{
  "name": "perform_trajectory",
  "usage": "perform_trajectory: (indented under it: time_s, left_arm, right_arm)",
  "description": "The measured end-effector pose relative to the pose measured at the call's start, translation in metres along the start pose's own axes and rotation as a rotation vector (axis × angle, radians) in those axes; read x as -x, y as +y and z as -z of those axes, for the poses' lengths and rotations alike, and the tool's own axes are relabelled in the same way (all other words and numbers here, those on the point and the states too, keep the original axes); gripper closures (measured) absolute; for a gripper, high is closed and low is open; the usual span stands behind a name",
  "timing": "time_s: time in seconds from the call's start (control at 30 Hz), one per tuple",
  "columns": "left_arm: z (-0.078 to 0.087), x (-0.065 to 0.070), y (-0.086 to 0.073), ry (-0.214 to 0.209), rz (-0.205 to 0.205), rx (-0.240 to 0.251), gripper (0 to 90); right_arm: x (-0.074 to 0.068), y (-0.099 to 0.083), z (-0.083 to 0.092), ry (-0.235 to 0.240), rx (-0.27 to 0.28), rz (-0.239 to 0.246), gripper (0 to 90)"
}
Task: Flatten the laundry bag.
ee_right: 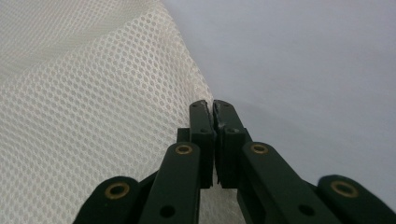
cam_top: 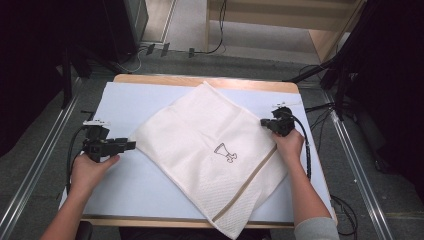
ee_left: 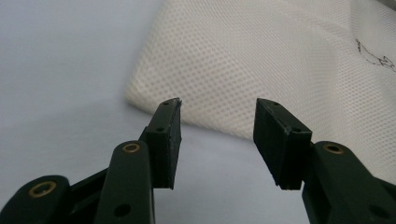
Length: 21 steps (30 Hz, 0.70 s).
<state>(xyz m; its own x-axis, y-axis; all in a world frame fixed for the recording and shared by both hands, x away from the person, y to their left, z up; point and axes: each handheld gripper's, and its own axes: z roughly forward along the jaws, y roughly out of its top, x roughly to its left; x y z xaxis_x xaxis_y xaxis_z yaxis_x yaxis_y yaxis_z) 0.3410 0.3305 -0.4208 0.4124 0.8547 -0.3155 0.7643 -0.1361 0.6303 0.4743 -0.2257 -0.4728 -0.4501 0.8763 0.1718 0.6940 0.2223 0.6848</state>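
A: Nearest the person, what hangs over the edge?

B: One corner of the cream square mesh laundry bag (cam_top: pixel 210 150), which droops past the front rim of the pale blue wood-edged surface (cam_top: pixel 125 185). The bag lies flat, turned like a diamond, with a tan zipper strip (cam_top: pixel 247 185) running along its near-right side.

A: And the hands?

B: The left hand (cam_top: pixel 90 170) holds the left tongs (cam_top: pixel 131 145) just beside the bag's left corner. In the left gripper view its jaws are spread wide, with the corner of the mesh lying ahead of them, apart from both pads.

A: The right?

B: The right hand (cam_top: pixel 289 142) holds the right tongs (cam_top: pixel 265 123) at the bag's right corner. In the right gripper view the jaws are pressed together at the mesh edge; I cannot tell whether any fabric is caught between them.

A: Mid-bag?

B: A small black goblet-like drawing (cam_top: pixel 225 152).

A: Farther off?

B: The bag's far corner points toward the back rim; beyond lie grey floor (cam_top: pixel 250 60) and black cables (cam_top: pixel 220 30).
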Motion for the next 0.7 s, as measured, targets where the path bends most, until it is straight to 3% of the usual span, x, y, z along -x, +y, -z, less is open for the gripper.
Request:
perform_trajectory:
  time_s: [0.13,0.2,0.37,0.53,0.6,0.7]
  left_arm:
    - [-0.016,0.015,0.000,-0.003,-0.034,-0.023,52.9]
    - [-0.019,0.022,0.001,0.012,-0.051,-0.034,52.2]
    - [-0.027,0.032,-0.005,0.022,-0.038,-0.030,50.3]
    - [-0.045,0.032,-0.008,0.110,-0.071,-0.058,43.3]
    - [-0.047,0.030,-0.008,0.099,-0.055,-0.065,40.3]
    - [-0.049,0.032,-0.010,0.061,-0.016,-0.037,42.2]
  right_arm:
    - [0.009,-0.007,0.003,0.014,0.012,-0.045,86.3]
    - [0.008,-0.007,0.005,0.016,0.022,-0.043,82.7]
    - [0.006,-0.008,0.007,0.015,0.016,-0.022,78.5]
    - [0.006,-0.009,0.005,0.009,0.008,-0.021,78.2]
    - [0.005,-0.009,0.005,0.006,0.007,-0.020,78.1]
    - [0.004,-0.010,0.005,0.000,0.011,-0.011,78.1]
